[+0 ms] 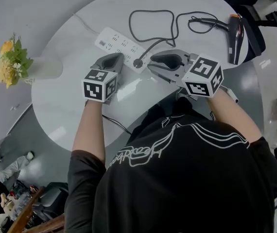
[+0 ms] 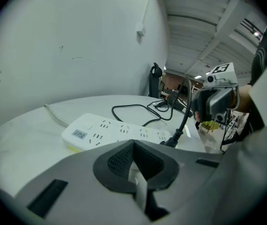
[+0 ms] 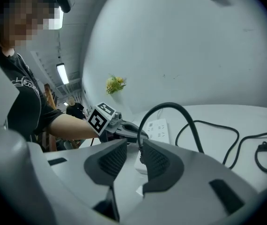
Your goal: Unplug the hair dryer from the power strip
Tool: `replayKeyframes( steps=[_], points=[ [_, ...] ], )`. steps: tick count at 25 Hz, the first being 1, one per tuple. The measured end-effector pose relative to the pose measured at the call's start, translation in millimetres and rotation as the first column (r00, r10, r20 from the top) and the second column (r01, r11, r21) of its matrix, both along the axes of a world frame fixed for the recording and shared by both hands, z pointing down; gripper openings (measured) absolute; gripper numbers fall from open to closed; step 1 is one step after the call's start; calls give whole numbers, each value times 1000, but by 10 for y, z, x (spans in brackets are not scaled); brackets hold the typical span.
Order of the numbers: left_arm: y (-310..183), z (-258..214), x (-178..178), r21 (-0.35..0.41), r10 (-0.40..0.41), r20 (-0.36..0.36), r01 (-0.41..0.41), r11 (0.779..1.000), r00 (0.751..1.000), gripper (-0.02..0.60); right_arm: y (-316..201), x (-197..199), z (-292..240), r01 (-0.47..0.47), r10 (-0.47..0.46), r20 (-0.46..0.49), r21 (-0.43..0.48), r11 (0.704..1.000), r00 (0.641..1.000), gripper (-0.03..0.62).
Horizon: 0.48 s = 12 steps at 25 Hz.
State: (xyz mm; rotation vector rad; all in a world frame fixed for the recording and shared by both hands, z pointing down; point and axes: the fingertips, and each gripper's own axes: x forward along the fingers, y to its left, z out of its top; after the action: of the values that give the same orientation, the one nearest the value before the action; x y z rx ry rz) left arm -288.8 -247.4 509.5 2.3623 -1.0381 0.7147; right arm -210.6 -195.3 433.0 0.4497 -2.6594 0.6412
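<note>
A white power strip (image 1: 115, 43) lies on the round white table (image 1: 70, 106). The black plug (image 1: 138, 62) rests beside the strip's near edge, out of its sockets. Its cord (image 1: 153, 12) loops back to the black hair dryer (image 1: 235, 33) at the far right. My right gripper (image 1: 151, 66) stands open just right of the plug. In the right gripper view the plug (image 3: 141, 144) sits at the tip of one pad, and the gap at my right gripper (image 3: 133, 146) is bare. My left gripper (image 1: 115, 58) is shut with its tips at the strip's near edge, and in its own view my left gripper (image 2: 133, 144) shows the strip (image 2: 110, 132) just ahead.
A white vase of yellow flowers (image 1: 12, 62) stands at the table's left edge. The strip's own white cable (image 2: 54, 114) runs off to the far left. A dark chair (image 1: 255, 33) stands behind the hair dryer. The person's body is close to the table's near edge.
</note>
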Motion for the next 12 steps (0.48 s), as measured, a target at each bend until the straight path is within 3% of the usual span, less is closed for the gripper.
replayKeyframes(
  steps=[12],
  points=[
    [18,18,3,52,76,46,-79,996,996,2,-102,-338,423,-6,19,-146,87,996,989,98]
  ],
)
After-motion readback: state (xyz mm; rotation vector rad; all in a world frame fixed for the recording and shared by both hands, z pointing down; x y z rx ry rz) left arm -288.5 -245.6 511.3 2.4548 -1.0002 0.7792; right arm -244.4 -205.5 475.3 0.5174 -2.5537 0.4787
